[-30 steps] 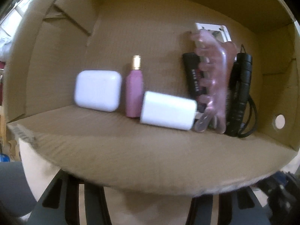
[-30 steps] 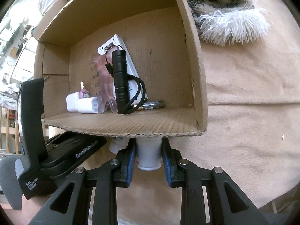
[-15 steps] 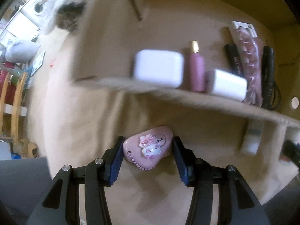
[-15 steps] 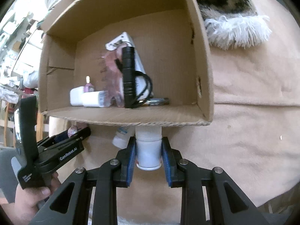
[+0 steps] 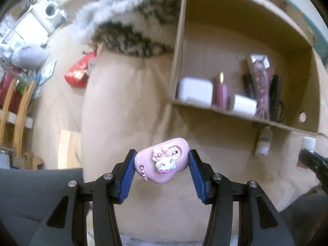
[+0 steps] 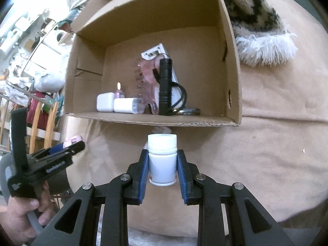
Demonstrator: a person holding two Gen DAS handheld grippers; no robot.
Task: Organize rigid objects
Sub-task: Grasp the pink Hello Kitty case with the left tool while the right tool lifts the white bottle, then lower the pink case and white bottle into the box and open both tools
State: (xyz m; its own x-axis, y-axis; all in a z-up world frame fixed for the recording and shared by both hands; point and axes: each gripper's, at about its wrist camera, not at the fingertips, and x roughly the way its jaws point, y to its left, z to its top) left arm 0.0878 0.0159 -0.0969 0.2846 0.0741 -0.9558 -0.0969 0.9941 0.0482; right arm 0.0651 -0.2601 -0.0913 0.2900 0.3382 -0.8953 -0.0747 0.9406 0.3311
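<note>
My left gripper (image 5: pixel 162 170) is shut on a pink cartoon-cat case (image 5: pixel 162 160), held above the beige blanket in front of the cardboard box (image 5: pixel 178 41). My right gripper (image 6: pixel 162 168) is shut on a white pill bottle (image 6: pixel 162 160), below the box's front edge (image 6: pixel 164 122). The box holds a white earbud case (image 5: pixel 194 91), a pink perfume bottle (image 5: pixel 221 94), a white charger (image 5: pixel 245 105), a pink hair claw (image 6: pixel 148 78) and a black flashlight (image 6: pixel 165 86). The left gripper also shows at the left of the right wrist view (image 6: pixel 67 149).
A small white bottle (image 5: pixel 263 141) lies on the blanket under the box's front edge. A furry patterned throw (image 6: pixel 260 30) lies beside the box. A red bag (image 5: pixel 79 71) and wooden chair legs (image 5: pixel 18 110) are at the left.
Both grippers have pulled back from the box. The left one swung left and now shows the pink case between its fingers. The right one holds the bottle further from the box edge.
</note>
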